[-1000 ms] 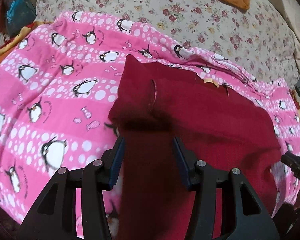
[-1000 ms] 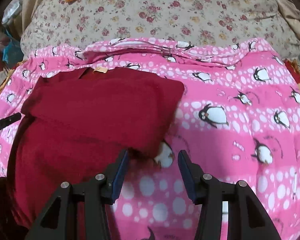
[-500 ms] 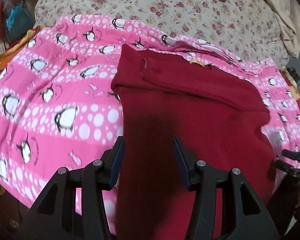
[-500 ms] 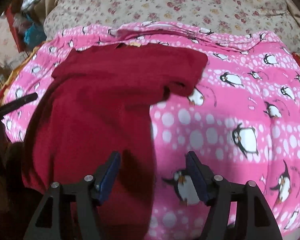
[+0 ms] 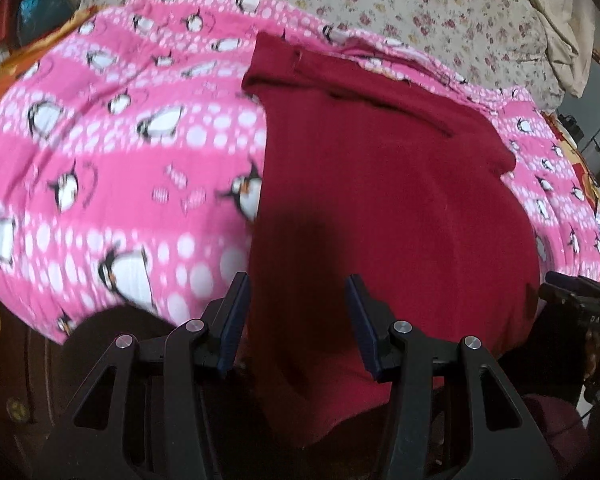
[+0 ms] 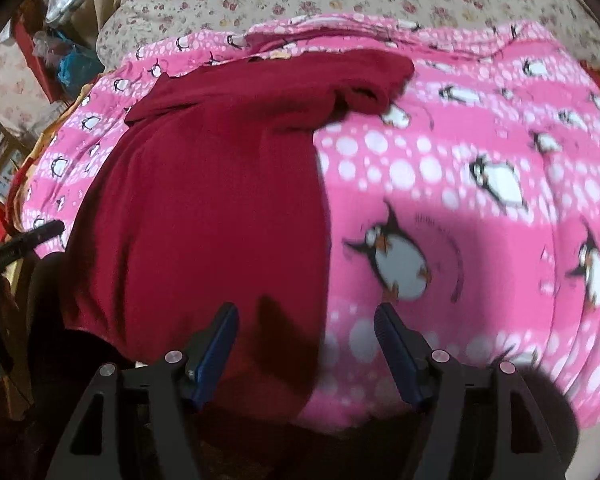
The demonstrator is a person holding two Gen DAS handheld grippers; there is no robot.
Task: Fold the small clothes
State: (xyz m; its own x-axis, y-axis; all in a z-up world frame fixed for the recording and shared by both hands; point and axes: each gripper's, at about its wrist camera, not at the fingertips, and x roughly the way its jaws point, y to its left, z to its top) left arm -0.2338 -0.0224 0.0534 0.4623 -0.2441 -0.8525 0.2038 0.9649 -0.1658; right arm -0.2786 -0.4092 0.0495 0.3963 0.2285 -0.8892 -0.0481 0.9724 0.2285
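A dark red garment (image 5: 380, 184) lies flat on a pink penguin blanket (image 5: 100, 168), with its sleeves folded in across the top and its lower hem hanging over the bed's near edge. My left gripper (image 5: 296, 304) is open and empty above the garment's lower left part. In the right wrist view the red garment (image 6: 204, 208) fills the left half. My right gripper (image 6: 306, 332) is open and empty over the garment's lower right edge, where it meets the pink blanket (image 6: 480, 240). The right gripper's tip (image 5: 572, 300) shows at the left wrist view's right edge.
A floral quilt (image 5: 420, 4) covers the bed beyond the blanket. Blue bags and clutter (image 6: 72, 64) stand at the far left of the bed. The bed's near edge drops away just below both grippers.
Both grippers have pulled back toward the near edge of the bed, so more of the garment shows. The right gripper's jaws have widened. The garment lies as before.
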